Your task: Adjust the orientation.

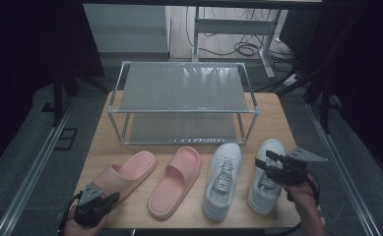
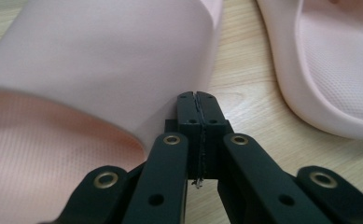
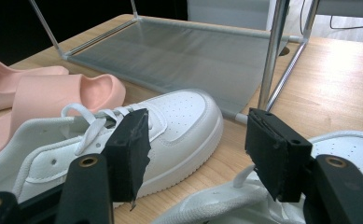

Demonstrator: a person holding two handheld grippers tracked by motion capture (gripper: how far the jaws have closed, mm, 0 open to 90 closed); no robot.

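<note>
Two pink slippers and two white sneakers lie in a row on the wooden table (image 1: 272,118). My left gripper (image 1: 111,197) is at the heel of the left slipper (image 1: 130,172). In the left gripper view its jaws (image 2: 198,100) are shut with nothing between them, right beside that slipper's strap (image 2: 100,60). My right gripper (image 1: 264,163) hovers over the right sneaker (image 1: 267,189). In the right gripper view its jaws (image 3: 200,140) stand open and empty, above the right sneaker (image 3: 347,144) and facing the left sneaker (image 3: 179,116).
A two-shelf metal shoe rack (image 1: 181,88) stands at the back of the table, both shelves bare. The second pink slipper (image 1: 176,182) and left sneaker (image 1: 222,179) lie in the middle. Bare wood shows to the right of the rack. Cables lie on the floor beyond.
</note>
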